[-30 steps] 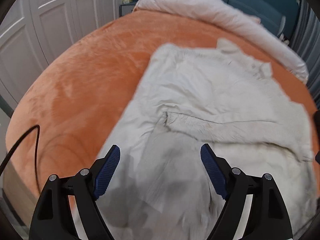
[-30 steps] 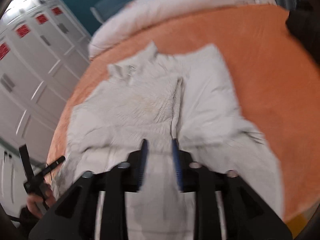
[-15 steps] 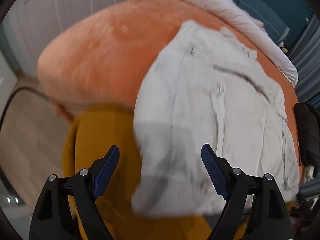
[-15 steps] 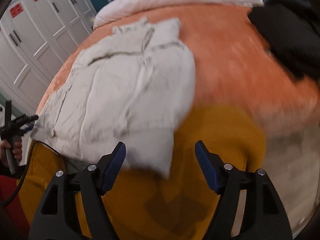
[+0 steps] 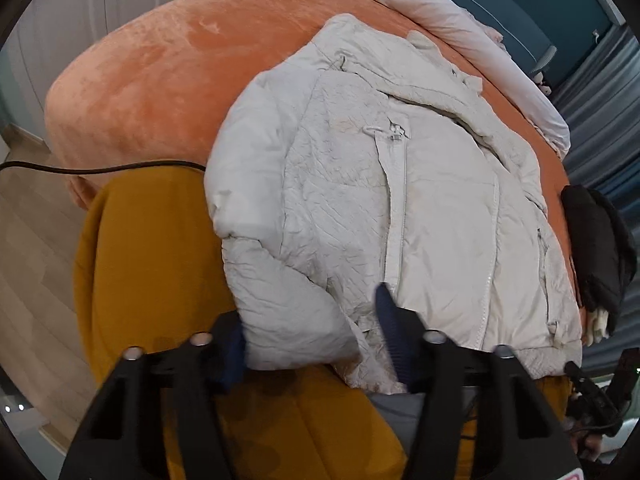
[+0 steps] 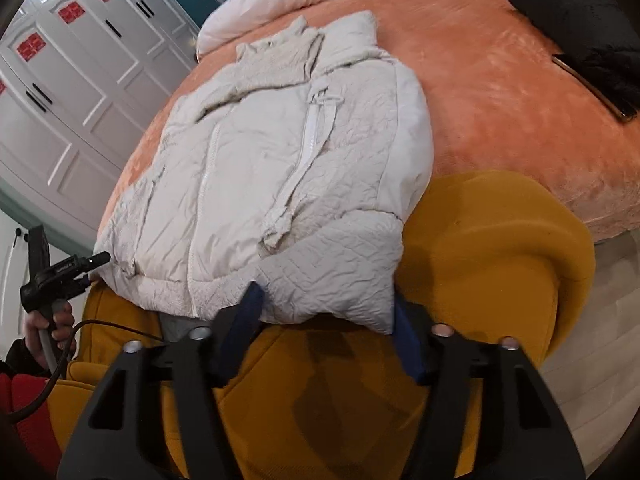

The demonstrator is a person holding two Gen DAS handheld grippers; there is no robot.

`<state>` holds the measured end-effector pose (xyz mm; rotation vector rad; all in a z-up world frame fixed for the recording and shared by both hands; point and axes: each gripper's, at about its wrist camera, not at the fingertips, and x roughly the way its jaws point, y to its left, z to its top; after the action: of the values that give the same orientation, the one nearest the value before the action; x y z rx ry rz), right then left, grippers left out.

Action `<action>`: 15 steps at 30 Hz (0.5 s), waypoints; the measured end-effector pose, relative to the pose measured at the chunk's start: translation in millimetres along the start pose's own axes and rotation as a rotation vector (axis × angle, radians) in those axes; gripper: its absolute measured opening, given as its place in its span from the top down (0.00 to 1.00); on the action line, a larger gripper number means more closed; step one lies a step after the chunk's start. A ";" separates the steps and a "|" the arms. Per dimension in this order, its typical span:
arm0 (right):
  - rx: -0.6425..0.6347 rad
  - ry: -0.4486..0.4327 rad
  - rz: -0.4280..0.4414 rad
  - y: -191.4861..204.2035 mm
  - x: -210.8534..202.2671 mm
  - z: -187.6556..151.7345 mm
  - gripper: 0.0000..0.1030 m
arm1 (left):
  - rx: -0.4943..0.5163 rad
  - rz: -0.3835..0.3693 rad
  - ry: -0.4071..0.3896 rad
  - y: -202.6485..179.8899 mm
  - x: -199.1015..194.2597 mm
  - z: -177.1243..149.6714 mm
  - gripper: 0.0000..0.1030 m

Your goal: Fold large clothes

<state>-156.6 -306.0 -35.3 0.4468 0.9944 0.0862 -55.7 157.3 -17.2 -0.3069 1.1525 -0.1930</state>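
Observation:
A white quilted jacket (image 5: 400, 184) lies front up on the orange bed (image 5: 160, 72), its hem over the near edge. It also shows in the right wrist view (image 6: 280, 160). My left gripper (image 5: 312, 340) is open, its jaws around the end of the jacket's folded sleeve (image 5: 288, 312). My right gripper (image 6: 328, 332) is open, its jaws around the other sleeve end (image 6: 340, 280). Whether the pads touch the fabric I cannot tell.
A mustard yellow cloth (image 6: 500, 240) hangs at the bed's near edge. A black garment (image 6: 580, 20) and a phone (image 6: 592, 88) lie at the bed's right side. A white duvet (image 5: 440, 12) lies at the head. White wardrobes (image 6: 80, 80) stand left. A cable (image 5: 100, 167) crosses the corner.
Both grippers pulled back from above the jacket to the bed's near edge and lowered. The right one opened. Each now has a sleeve end between its jaws, which stand narrower than half a second ago.

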 end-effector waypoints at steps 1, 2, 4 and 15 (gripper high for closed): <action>-0.001 0.008 0.013 0.8 1.6 0.2 0.68 | 0.004 -0.005 0.000 -0.7 0.1 0.6 0.73; 0.002 0.011 0.018 1.3 3.0 0.0 0.76 | 0.007 -0.023 0.003 -1.3 0.5 1.9 0.79; -0.002 -0.015 0.034 3.6 -1.1 1.5 0.84 | 0.014 -0.043 -0.023 -3.8 -6.9 4.2 0.89; -0.034 -0.423 0.107 34.6 -76.3 74.8 0.90 | 0.090 -0.176 -0.358 -48.0 -96.5 75.7 0.92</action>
<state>-132.2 -319.5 73.5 0.4635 0.5528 0.0991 -24.2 152.1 110.6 -0.3471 0.7604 -0.3299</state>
